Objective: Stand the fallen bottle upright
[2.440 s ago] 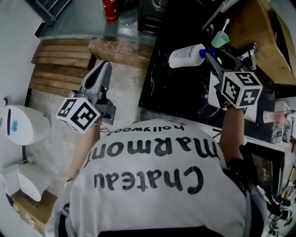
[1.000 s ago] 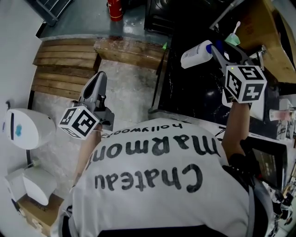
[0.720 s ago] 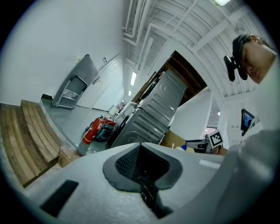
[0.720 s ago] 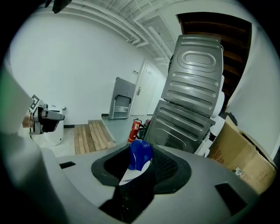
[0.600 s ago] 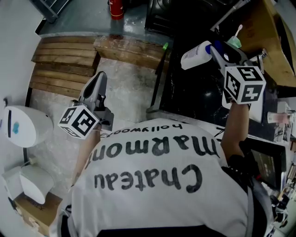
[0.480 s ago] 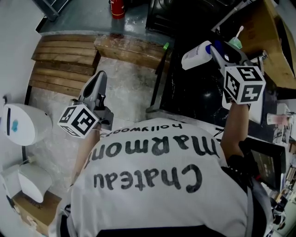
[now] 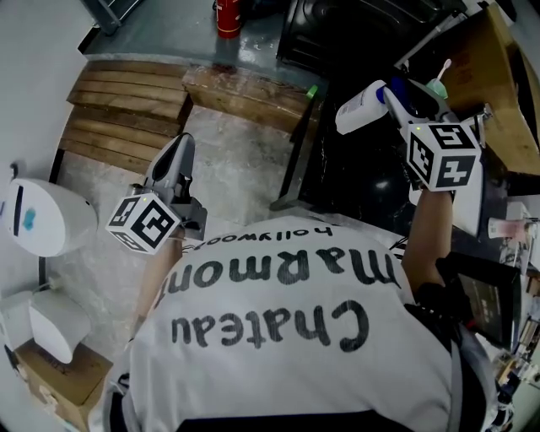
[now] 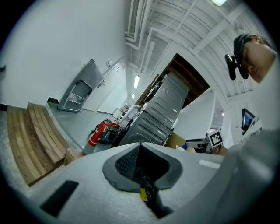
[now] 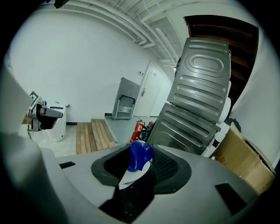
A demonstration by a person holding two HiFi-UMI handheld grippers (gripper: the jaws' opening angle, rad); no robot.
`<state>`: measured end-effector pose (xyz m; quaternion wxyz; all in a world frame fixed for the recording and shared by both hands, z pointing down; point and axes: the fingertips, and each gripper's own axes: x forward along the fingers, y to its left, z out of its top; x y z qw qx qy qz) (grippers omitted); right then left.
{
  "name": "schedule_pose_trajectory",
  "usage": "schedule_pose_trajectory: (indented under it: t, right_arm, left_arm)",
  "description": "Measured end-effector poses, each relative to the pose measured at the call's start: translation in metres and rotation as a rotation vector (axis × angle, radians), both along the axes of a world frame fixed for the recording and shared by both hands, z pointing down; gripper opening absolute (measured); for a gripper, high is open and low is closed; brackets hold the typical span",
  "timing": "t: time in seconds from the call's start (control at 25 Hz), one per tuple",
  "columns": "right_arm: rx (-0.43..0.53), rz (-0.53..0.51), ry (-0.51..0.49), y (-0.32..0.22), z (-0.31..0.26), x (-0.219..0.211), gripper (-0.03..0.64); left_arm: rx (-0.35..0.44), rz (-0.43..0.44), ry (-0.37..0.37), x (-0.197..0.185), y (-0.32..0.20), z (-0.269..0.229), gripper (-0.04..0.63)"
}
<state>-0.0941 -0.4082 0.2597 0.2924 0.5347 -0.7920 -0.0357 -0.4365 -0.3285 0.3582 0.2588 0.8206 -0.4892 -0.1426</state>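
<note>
A white bottle (image 7: 359, 107) with a blue cap hangs on its side over the far edge of the black marble table (image 7: 354, 181). My right gripper (image 7: 393, 94) is shut on its cap end. In the right gripper view the blue cap (image 9: 140, 154) sits between the pads, and the white neck of the bottle shows below it at my right gripper (image 9: 136, 174). My left gripper (image 7: 176, 152) is off to the left over the stone floor, away from the table. Its jaws look shut with nothing between them, as my left gripper (image 8: 142, 171) also shows in its own view.
Beyond the table are a grey metal machine (image 9: 199, 105), a cardboard box (image 7: 472, 59) and a green cup (image 7: 436, 86) holding a toothbrush. On the floor lie wooden slats (image 7: 110, 105), a timber block (image 7: 245, 89), a red extinguisher (image 7: 226, 15) and a white appliance (image 7: 38, 218).
The right gripper and the bottle have drifted slightly right and up in the head view, grip unchanged. The bottle's body now slants a little more. The left gripper has hardly shifted.
</note>
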Motion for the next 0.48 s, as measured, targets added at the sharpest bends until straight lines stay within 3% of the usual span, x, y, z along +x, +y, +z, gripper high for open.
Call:
schedule_pose_trajectory:
  t: [0.48]
  right_arm:
    - [-0.005,-0.047,0.023,0.012,0.001,-0.018,0.156]
  left_arm:
    - [-0.002,-0.014,0.021,-0.008,0.014,0.001,0.012]
